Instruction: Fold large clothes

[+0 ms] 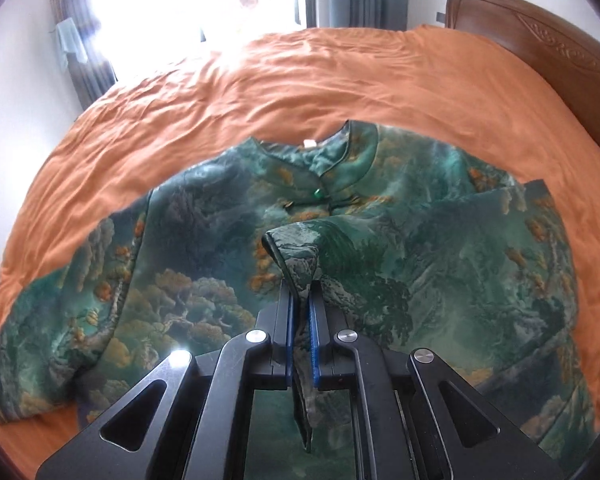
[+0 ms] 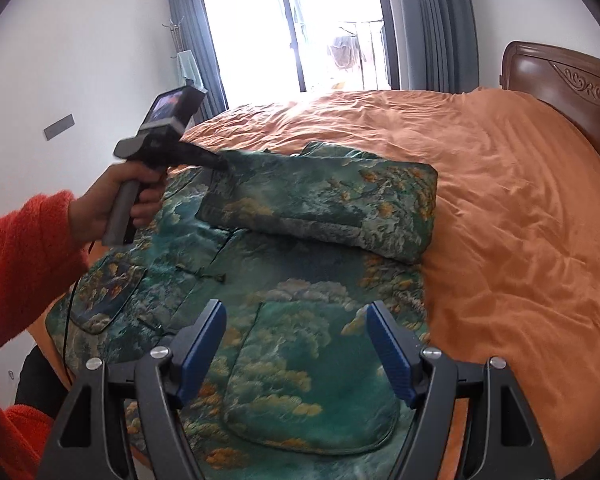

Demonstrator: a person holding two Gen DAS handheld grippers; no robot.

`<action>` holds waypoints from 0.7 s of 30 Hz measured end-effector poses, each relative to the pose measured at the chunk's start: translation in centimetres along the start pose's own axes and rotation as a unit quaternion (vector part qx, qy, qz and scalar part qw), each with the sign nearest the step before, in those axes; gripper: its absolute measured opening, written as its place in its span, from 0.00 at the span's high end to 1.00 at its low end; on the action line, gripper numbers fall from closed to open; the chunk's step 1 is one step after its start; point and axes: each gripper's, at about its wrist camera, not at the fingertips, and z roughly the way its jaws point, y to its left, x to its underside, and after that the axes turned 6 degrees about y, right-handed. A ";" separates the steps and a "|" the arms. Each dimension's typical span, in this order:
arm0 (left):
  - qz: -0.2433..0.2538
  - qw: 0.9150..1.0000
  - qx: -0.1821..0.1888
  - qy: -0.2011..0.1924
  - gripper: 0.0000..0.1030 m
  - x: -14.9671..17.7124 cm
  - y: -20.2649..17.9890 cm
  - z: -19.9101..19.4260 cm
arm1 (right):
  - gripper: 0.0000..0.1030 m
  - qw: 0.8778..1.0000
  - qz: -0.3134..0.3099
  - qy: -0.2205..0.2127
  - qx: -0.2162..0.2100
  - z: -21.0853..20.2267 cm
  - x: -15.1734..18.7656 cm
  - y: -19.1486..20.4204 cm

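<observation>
A big padded green jacket with a picture of trees, clouds and mountains woven into it (image 1: 204,216) lies spread out on a bed with a wrinkled orange cover (image 1: 340,80). Its front faces up, and its stand-up collar (image 1: 332,152) points toward the bright window (image 2: 292,32). The left hand-held gripper (image 1: 300,300) is squeezed tight on the end of one sleeve (image 1: 296,248). The cloth sits pinched between the two blue pads (image 1: 289,320), and a bit of it hangs down behind them. In the right wrist view, that sleeve (image 2: 324,204) is folded across the chest of the jacket, and its end is lifted up off the rest of the jacket where the left hand-held gripper holds it. A person's hand (image 2: 116,204) in a fuzzy orange-red sleeve (image 2: 20,264) grips the grey handle of that tool. The right hand-held gripper (image 2: 296,344) has its two blue pads (image 2: 204,344) standing wide apart, with nothing held between them. It hangs above the lower front of the jacket, over a rounded pocket (image 2: 312,384). Another pocket (image 2: 104,292) shows on the left of that view. A dark carved wooden headboard (image 2: 572,80) stands at the right end of the bed. Grey curtains (image 2: 436,20) hang beside the window.
</observation>
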 end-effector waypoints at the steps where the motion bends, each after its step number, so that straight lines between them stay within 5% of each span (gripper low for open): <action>1: 0.001 1.000 0.001 0.001 0.95 0.0 0.1 0.4 | 0.28 1.000 0.006 0.002 0.000 0.5 -1.3 -0.9; 14: -0.013 1.000 0.015 0.014 0.95 0.0 1.4 4.4 | 0.28 0.998 0.005 0.059 0.033 16.7 -15.7 -7.6; 21: -0.024 0.999 0.018 0.022 0.94 0.5 2.1 6.7 | 0.28 0.987 0.043 0.147 0.055 27.5 -15.8 -10.1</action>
